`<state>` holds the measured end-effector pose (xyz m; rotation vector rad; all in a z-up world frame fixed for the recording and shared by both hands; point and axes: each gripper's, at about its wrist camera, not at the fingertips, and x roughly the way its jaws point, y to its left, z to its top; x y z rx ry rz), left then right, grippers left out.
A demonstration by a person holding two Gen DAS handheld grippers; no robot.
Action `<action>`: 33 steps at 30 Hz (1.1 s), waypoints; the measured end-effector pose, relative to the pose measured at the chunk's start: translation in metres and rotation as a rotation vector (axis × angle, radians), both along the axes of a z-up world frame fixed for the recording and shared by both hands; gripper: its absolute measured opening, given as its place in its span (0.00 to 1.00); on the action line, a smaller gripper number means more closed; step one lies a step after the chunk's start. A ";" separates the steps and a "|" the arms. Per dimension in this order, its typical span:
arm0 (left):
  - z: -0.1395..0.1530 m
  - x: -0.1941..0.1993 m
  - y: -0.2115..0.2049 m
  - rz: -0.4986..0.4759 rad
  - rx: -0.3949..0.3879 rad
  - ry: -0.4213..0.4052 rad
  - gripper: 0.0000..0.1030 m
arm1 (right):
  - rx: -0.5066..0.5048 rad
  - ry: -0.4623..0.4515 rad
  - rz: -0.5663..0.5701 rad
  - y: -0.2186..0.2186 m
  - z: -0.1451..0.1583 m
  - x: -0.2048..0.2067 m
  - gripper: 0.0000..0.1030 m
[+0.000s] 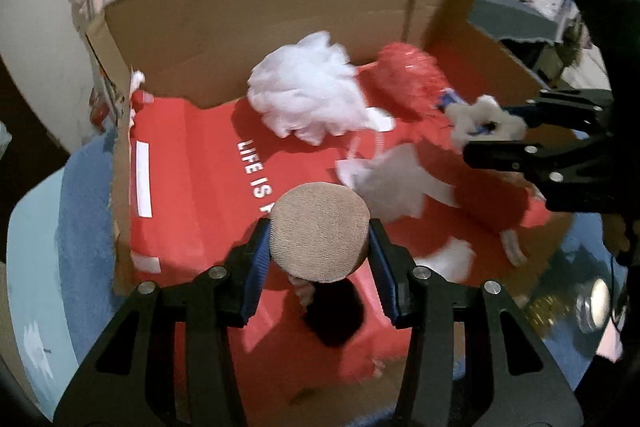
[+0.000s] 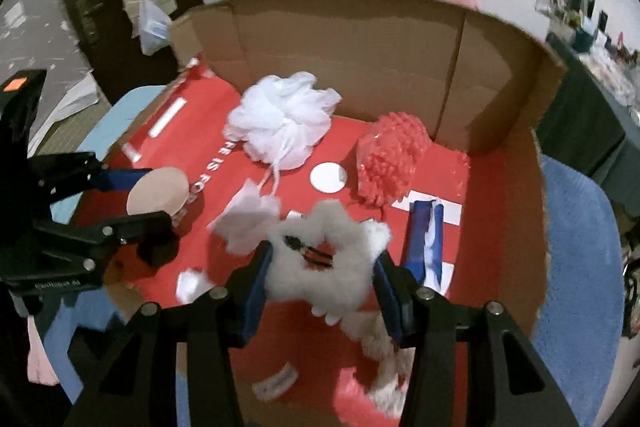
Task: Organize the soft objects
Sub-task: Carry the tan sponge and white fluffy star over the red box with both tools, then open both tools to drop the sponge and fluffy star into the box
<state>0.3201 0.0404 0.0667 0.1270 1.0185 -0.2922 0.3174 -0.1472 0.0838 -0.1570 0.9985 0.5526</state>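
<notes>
Item: cardboard box, red-lined, open at the near edge.

- Left gripper: pinching a tan round sponge, held above the box's near left part.
- Right gripper: pinching a white fluffy toy (its tail trails toward the near edge), above the near right.
- White mesh pouf and red pouf: resting by the far wall, ahead of both grippers; free floor lies between, nearer the left one.
</notes>
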 end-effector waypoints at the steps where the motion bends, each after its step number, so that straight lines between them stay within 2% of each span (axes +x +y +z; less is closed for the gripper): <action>1: -0.004 0.006 0.002 0.013 0.001 0.013 0.43 | 0.000 0.020 -0.006 0.002 -0.004 0.007 0.50; 9: -0.019 0.026 0.010 0.056 -0.003 0.054 0.45 | -0.041 0.101 -0.040 0.011 -0.027 0.034 0.50; 17: -0.024 0.029 0.007 0.057 0.021 0.058 0.46 | -0.075 0.096 -0.053 0.013 -0.032 0.038 0.50; 20: -0.028 0.030 0.008 0.065 0.021 0.065 0.49 | -0.078 0.105 -0.056 0.011 -0.035 0.040 0.51; 24: -0.028 0.029 0.008 0.064 0.013 0.066 0.60 | -0.092 0.103 -0.046 0.016 -0.037 0.042 0.52; 27: -0.027 0.034 0.008 0.063 0.009 0.057 0.66 | -0.100 0.097 -0.041 0.019 -0.037 0.043 0.57; 29: -0.026 0.034 0.009 0.064 0.007 0.048 0.66 | -0.100 0.093 -0.040 0.018 -0.035 0.044 0.64; 33: -0.021 0.028 0.008 0.068 0.002 0.040 0.66 | -0.096 0.078 -0.039 0.019 -0.032 0.042 0.67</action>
